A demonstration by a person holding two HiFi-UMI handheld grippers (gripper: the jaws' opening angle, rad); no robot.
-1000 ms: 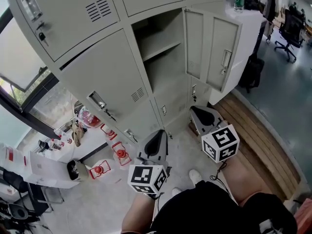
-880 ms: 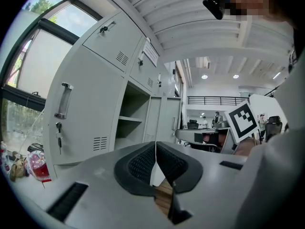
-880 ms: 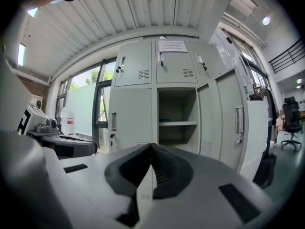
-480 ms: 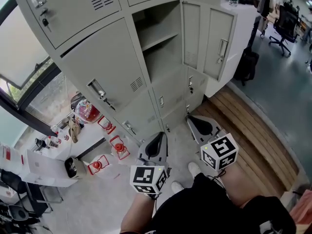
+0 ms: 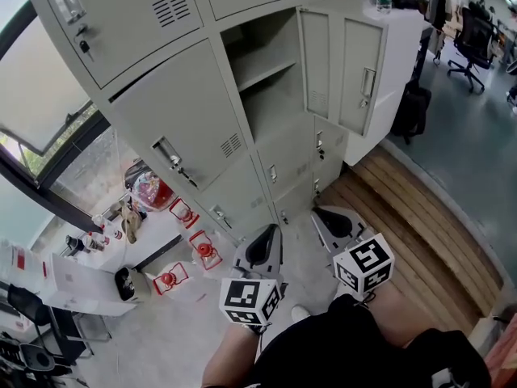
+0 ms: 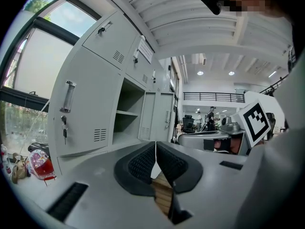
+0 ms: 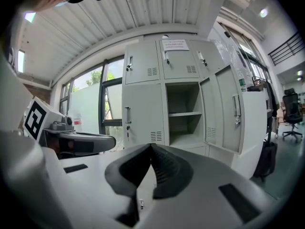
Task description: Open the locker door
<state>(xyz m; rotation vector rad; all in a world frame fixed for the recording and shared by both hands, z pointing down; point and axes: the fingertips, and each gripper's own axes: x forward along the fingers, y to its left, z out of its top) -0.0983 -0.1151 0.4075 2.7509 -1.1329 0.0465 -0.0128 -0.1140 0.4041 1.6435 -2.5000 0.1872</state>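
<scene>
At the left of the locker bank [image 5: 97, 23] the doors were closed, each with its handle and key untouched. The left gripper [image 5: 270, 231] hung low in front of the person's legs, well apart from the bank. In its own view its tongs were pressed together with nothing between the ribbed pads.

Just right of the closed lockers, the middle compartment [image 5: 266, 79] gaped, its shelf bare. The right gripper [image 5: 317, 213] sat beside the left one, just as low and pointing towards the bank's foot. Its tongs were likewise pressed together on nothing.

The locker door [image 5: 355, 55] hung at the right edge of that compartment, swung wide so that its inner face showed, with the handle near its free edge. Neither gripper touched it.

By the look of things, the opening itself was done and this was the stand-off afterwards, both tools clear of the locker. Little seemed left to do. If a wider swing were wanted, one gripper would need to rise to the door's free edge and push it further right; otherwise the hands need only rest.
</scene>
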